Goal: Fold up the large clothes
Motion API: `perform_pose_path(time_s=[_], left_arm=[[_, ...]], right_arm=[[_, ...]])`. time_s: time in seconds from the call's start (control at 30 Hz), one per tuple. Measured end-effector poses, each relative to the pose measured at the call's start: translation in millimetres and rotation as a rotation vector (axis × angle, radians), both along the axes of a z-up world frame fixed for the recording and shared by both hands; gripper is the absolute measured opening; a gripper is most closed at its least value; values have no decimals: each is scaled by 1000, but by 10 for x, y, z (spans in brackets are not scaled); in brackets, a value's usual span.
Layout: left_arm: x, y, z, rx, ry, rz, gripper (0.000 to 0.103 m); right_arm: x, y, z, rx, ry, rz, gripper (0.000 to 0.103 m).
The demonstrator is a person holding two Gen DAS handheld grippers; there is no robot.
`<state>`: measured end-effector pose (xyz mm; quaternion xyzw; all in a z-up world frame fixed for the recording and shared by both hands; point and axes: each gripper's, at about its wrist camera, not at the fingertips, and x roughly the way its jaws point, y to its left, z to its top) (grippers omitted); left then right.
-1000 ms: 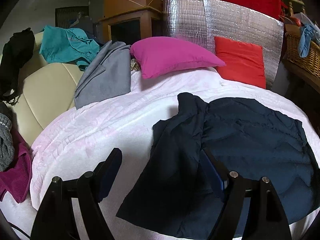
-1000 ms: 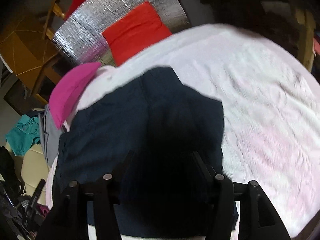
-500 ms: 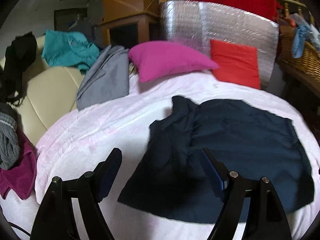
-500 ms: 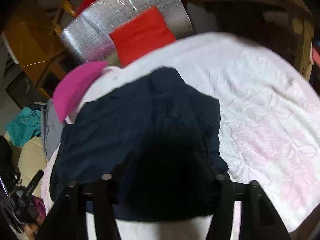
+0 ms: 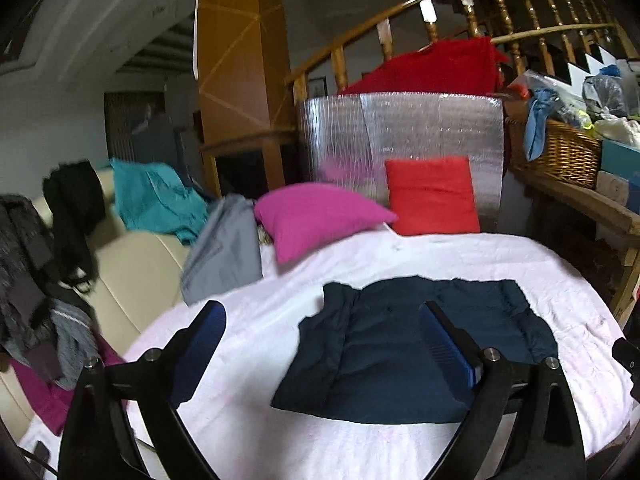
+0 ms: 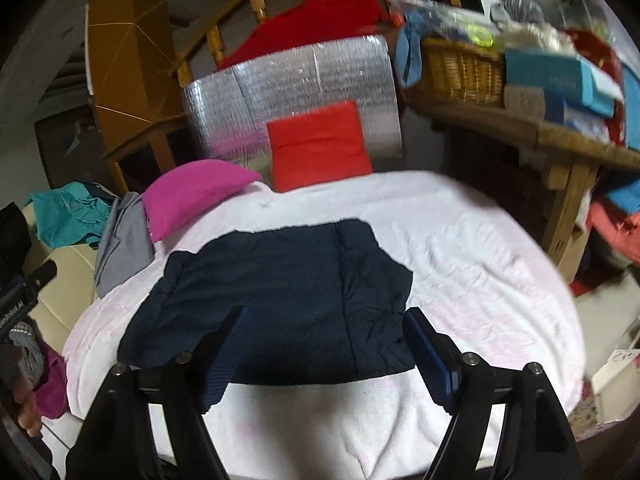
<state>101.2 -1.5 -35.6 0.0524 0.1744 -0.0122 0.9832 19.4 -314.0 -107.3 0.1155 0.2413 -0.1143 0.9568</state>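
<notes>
The room around me is dim, yet the white bed cover (image 5: pixel 420 256) catches soft, even light and reads bright. Behind it the silver foil panel (image 5: pixel 400 128) glints with small speckled glare. Both views bend strongly toward black rounded corners. In my right view the wicker basket (image 6: pixel 460 68) and boxes beside it smear with motion blur; below the dark jacket (image 6: pixel 280 292) lies a soft shadow.
</notes>
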Motion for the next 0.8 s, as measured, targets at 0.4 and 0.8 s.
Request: perform_pose_path(time_s=[0.4, 0.8], left_arm=[[-763, 44, 468, 7, -65, -23, 98], [-887, 158, 557, -8, -58, -14, 98]], right_arm=[[-673, 385, 447, -18, -15, 36, 82], [-786, 773, 515, -49, -17, 77, 82]])
